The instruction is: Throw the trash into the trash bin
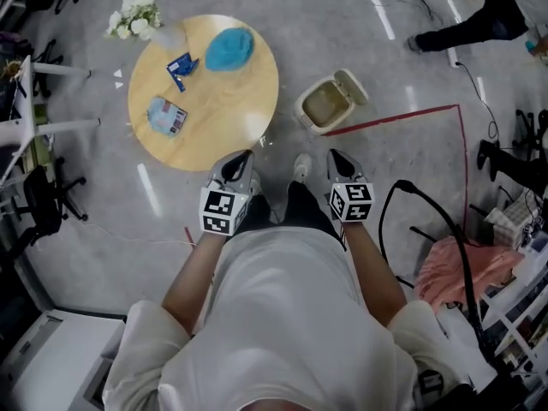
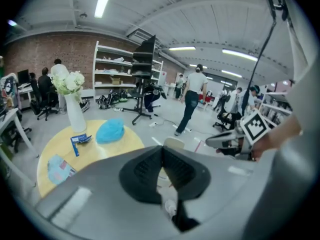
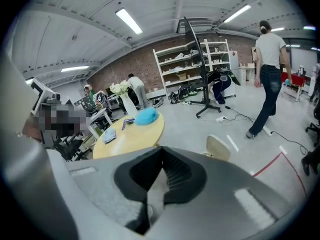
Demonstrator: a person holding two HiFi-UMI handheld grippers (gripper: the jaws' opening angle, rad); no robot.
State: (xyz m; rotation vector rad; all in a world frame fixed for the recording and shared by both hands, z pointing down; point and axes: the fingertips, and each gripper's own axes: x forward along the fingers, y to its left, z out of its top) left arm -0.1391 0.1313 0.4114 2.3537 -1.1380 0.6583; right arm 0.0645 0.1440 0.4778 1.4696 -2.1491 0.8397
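Nearest, the person's white shirt fills the bottom of the head view and hides the forearms down to the marker cubes. The left gripper (image 1: 241,159) has its jaws pressed together on nothing, and the right gripper (image 1: 337,157) is likewise closed and empty; both are held over the floor near the table's near edge. A shoe (image 1: 301,168) shows between them, and the legs are mostly hidden. Beyond, on the left, the round table (image 1: 231,101) carries the trash: a packet (image 1: 166,116) nearest, a blue wrapper (image 1: 181,67) farther, and a blue cap (image 1: 229,49) to its right, all well apart. White flowers (image 1: 134,13) stand at the far left rim, their vase hard to make out from above. Right of the table, on the floor, the bin (image 1: 301,112) stands with its lid (image 1: 353,84) tipped back; its inside is dim and I cannot tell what is in it. In both gripper views the gripper body covers the bin except the lid.
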